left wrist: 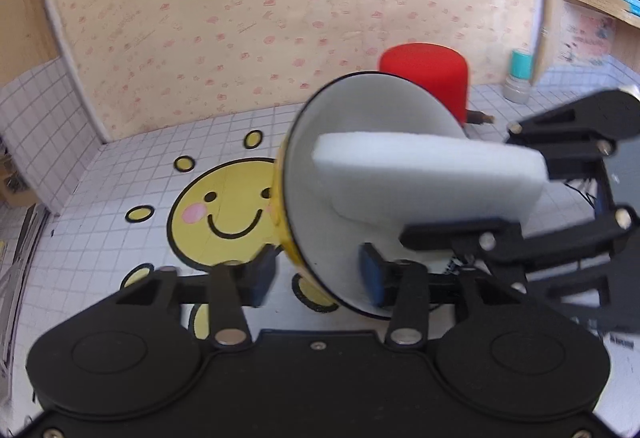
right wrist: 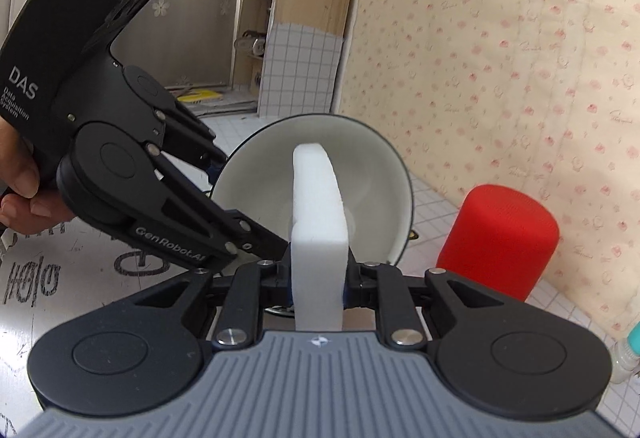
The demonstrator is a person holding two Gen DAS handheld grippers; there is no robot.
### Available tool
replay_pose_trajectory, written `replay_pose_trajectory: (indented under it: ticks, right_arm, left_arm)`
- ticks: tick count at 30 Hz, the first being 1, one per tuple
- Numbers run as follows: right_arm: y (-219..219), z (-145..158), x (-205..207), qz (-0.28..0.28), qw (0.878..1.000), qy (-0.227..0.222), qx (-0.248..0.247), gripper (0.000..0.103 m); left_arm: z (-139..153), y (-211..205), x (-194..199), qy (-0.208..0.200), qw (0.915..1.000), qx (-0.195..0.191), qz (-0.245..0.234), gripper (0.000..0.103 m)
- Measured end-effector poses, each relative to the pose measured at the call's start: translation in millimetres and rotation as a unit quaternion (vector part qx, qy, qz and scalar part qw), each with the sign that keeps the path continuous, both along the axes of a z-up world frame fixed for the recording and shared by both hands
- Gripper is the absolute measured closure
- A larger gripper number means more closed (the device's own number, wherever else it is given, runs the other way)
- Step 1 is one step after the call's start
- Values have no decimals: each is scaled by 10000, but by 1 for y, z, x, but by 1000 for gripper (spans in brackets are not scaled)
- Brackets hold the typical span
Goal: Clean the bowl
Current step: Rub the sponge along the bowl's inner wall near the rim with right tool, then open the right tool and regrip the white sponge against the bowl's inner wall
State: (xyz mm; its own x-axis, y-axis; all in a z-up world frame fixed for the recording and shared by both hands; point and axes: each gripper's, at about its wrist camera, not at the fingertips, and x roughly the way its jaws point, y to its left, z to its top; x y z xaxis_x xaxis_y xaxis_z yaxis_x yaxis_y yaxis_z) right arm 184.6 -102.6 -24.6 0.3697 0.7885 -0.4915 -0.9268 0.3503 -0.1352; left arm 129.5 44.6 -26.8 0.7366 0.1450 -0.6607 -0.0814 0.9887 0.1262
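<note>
A bowl [left wrist: 360,110], white inside, yellow outside with a black rim, is held tilted on its side above the table. My left gripper [left wrist: 320,274] is shut on its lower rim, one pad inside and one outside. My right gripper [right wrist: 318,278] is shut on a white sponge block [right wrist: 318,222]. The sponge [left wrist: 424,174] reaches into the bowl [right wrist: 380,174] and presses against its inner wall. In the right wrist view the left gripper [right wrist: 216,168] comes in from the left, held by a hand.
A red cylinder [left wrist: 428,74] stands behind the bowl near the patterned wall; it also shows in the right wrist view [right wrist: 500,238]. A small teal-capped bottle [left wrist: 518,76] stands at the right. The grid-pattern table has a yellow smiley sticker [left wrist: 224,214].
</note>
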Motion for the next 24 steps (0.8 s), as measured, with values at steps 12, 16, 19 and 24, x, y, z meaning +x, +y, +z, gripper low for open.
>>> replay_pose_trajectory:
  ticks: [12,16,19,24]
  right_arm:
    - [-9,5,-5,-11,9999,-110,36,61]
    - [-17,12,-3,-22,9995,-106,296,60]
    - [-24,18,-5,87,9984,-162,526,60]
    - [-24,20,-6,197,9980,-116,597,60]
  left_arm:
    - [-1,4,-3,-95,9988,-481,-57,65]
    - [2,10,-5,-13,9991,-379,-178,69]
    - [4,12,-4,45,9995,-206,-240,69]
    - [9,14,-3,87,9995,152,-244,69]
